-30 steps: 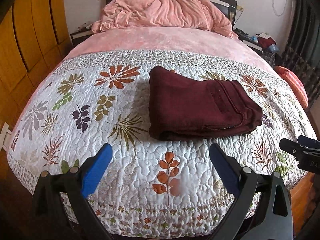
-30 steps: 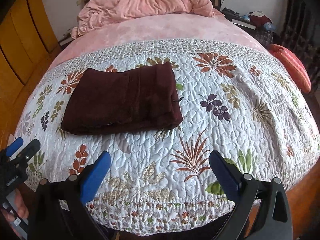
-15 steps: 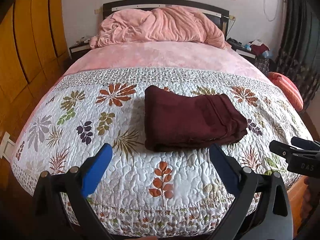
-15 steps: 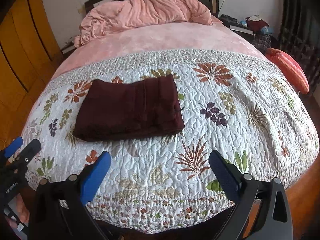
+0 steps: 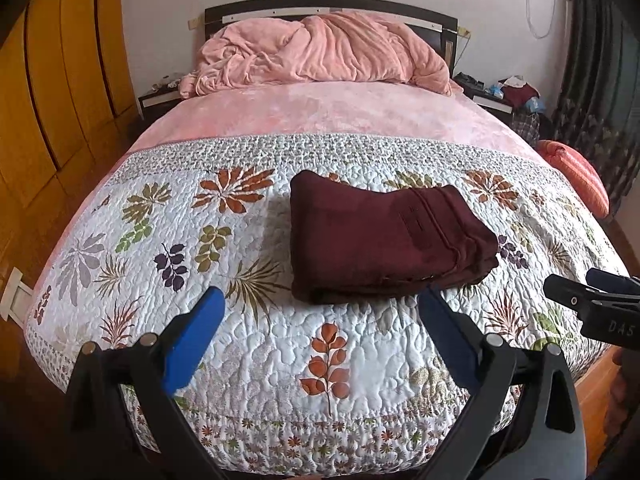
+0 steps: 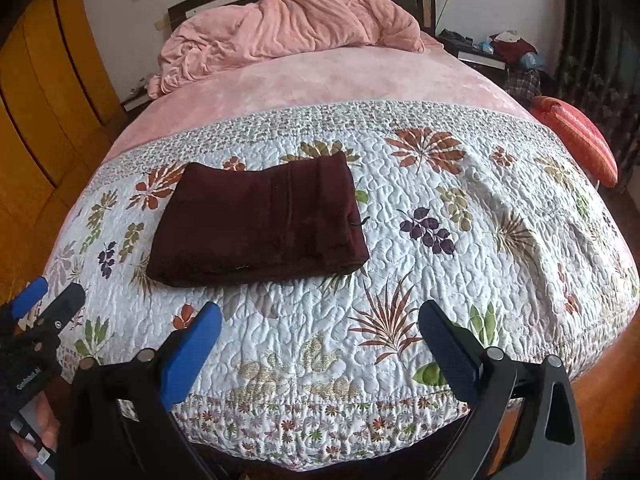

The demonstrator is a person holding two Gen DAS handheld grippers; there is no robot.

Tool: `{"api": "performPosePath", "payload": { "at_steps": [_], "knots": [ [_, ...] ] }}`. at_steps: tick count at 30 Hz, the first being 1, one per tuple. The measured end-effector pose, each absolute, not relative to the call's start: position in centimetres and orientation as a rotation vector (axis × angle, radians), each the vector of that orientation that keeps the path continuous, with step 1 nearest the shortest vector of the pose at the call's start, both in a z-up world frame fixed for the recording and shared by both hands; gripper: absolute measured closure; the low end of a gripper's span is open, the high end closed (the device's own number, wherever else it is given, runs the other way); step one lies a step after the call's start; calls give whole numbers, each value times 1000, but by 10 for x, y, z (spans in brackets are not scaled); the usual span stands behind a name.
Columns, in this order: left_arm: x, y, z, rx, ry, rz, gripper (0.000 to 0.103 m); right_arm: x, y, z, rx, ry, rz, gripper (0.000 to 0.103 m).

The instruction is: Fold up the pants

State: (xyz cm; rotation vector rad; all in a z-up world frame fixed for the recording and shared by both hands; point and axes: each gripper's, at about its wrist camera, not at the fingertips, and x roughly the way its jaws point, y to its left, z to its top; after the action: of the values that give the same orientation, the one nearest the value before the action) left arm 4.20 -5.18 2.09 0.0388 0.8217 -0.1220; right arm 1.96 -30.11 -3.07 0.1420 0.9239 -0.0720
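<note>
Neatly stacked, the pants are seen as a dark maroon bundle lying flat on the leaf-patterned quilt, on the near half of the bed and well short of the pink blanket heaped at the headboard. No cloth is held. The left gripper is shown hovering over the foot edge of the quilt with its blue-padded jaws spread wide and nothing between them; the right gripper is held the same way, jaws apart and empty.

Measured from the pants, both tools are kept on the foot side, clear of the fabric and not touching it. The bundle's long axis is laid across the bed, roughly side to side as the cameras look, with its thick layered end turned toward the orange cushion at the bed's far side edge. In the left wrist view the pants are found just ahead of the jaws and slightly toward the right finger; in the right wrist view they are placed ahead and off to the left, farther from the jaws. The left gripper is therefore judged the nearer of the two.

With the garment already reduced to a compact rectangle, the folding is judged complete or nearly so; any last move would be reached forward from the left side.
</note>
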Motion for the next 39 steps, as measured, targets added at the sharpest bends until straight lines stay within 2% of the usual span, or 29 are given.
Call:
{"api": "performPosePath", "payload": {
  "at_steps": [11,39],
  "knots": [
    [59,-47,-23,35,934,-97,6,35,-310,-73,157,1012,-100,4],
    [63,-64,-33,56,966,-123,6,39,-307,-80,152,1018,-81,4]
  ]
}}
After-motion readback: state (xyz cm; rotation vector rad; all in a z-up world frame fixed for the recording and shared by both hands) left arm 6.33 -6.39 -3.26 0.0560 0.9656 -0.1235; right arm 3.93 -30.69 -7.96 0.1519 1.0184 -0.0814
